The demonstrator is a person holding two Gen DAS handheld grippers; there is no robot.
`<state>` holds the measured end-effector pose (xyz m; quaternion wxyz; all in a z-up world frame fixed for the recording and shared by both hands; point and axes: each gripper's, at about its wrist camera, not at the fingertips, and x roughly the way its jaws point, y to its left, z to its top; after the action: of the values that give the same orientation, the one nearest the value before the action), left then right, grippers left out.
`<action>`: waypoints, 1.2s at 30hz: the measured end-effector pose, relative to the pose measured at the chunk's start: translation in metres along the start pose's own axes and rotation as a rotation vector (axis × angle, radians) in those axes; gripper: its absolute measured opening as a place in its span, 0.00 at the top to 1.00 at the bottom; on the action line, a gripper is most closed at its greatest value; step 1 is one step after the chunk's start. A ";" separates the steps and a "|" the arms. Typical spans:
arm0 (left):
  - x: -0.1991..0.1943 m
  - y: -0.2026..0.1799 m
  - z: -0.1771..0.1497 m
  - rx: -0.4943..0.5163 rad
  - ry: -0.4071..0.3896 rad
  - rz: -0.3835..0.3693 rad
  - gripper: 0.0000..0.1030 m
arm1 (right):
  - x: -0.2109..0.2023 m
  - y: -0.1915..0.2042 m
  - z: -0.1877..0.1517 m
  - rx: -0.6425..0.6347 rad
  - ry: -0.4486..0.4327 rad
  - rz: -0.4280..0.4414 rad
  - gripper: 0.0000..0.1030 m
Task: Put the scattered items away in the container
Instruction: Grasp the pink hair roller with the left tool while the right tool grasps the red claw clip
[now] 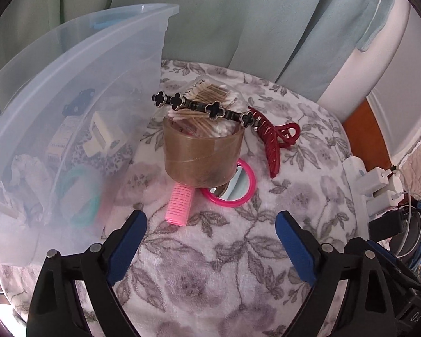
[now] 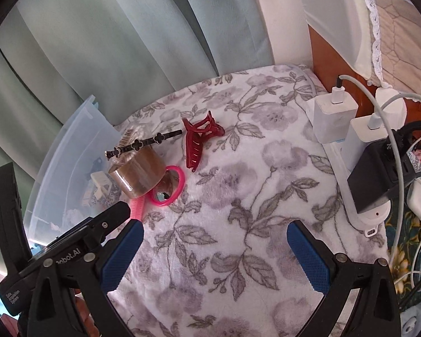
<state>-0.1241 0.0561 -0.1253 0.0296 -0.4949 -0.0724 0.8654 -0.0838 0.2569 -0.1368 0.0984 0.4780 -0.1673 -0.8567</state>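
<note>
A clear plastic container (image 1: pixel 78 64) stands at the left and holds several items; it also shows in the right wrist view (image 2: pixel 70 146). On the floral blanket beside it lie a brown tape roll (image 1: pixel 202 154) (image 2: pixel 140 174), a black clover hair clip (image 1: pixel 205 108) (image 2: pixel 143 143) across the roll's top, a pack of cotton swabs (image 1: pixel 210 95), a red claw clip (image 1: pixel 275 140) (image 2: pixel 196 140), a pink round mirror (image 1: pixel 233 188) (image 2: pixel 168 188) and a pink hair roller (image 1: pixel 179 205) (image 2: pixel 137 205). My left gripper (image 1: pixel 210 221) is open and empty, just short of the roller. My right gripper (image 2: pixel 214 233) is open and empty, farther back.
A white power strip (image 2: pixel 362 210) with white chargers (image 2: pixel 334 118), a black adapter (image 2: pixel 379 174) and cables lines the right edge of the blanket. Green curtains (image 2: pixel 112 42) hang behind. The left gripper's body (image 2: pixel 70 250) shows at the lower left of the right wrist view.
</note>
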 end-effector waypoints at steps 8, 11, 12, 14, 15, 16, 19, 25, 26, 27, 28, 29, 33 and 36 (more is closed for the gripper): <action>0.031 0.007 0.000 -0.023 0.033 0.094 0.26 | 0.035 -0.001 0.009 -0.017 0.051 -0.011 0.01; 0.039 0.014 -0.002 -0.040 0.043 0.107 0.30 | 0.045 0.001 0.013 -0.026 0.059 -0.010 0.02; 0.041 0.016 -0.002 -0.044 0.048 0.111 0.32 | 0.048 0.002 0.015 -0.030 0.061 -0.007 0.02; 0.045 0.019 -0.003 -0.051 0.050 0.115 0.35 | 0.055 0.004 0.019 -0.038 0.066 -0.005 0.03; 0.046 0.021 -0.004 -0.052 0.052 0.118 0.38 | 0.059 0.006 0.022 -0.044 0.068 -0.003 0.03; 0.047 0.022 -0.004 -0.053 0.052 0.120 0.39 | 0.062 0.007 0.024 -0.049 0.068 -0.002 0.03; 0.050 0.027 -0.005 -0.059 0.050 0.133 0.45 | 0.072 0.012 0.034 -0.061 0.070 0.001 0.04; 0.056 0.033 -0.004 -0.067 0.052 0.131 0.47 | 0.094 0.021 0.054 -0.099 0.070 -0.008 0.05; 0.057 0.033 -0.004 -0.061 0.050 0.130 0.47 | 0.098 0.022 0.056 -0.102 0.072 -0.010 0.06; 0.058 0.033 -0.003 -0.057 0.049 0.130 0.48 | 0.102 0.023 0.059 -0.105 0.073 -0.012 0.06; 0.058 0.033 -0.003 -0.056 0.046 0.129 0.48 | 0.106 0.025 0.062 -0.109 0.073 -0.013 0.06; 0.059 0.034 -0.002 -0.056 0.044 0.127 0.49 | 0.110 0.026 0.065 -0.113 0.072 -0.017 0.07; 0.060 0.036 0.000 -0.053 0.043 0.117 0.50 | 0.125 0.030 0.075 -0.132 0.062 -0.037 0.09; 0.061 0.037 0.000 -0.049 0.042 0.114 0.52 | 0.135 0.032 0.084 -0.142 0.057 -0.054 0.10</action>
<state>-0.1540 0.0270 -0.1832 -0.0303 -0.5167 -0.0644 0.8532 -0.2253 0.1992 -0.1900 0.1135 0.4982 -0.0904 -0.8548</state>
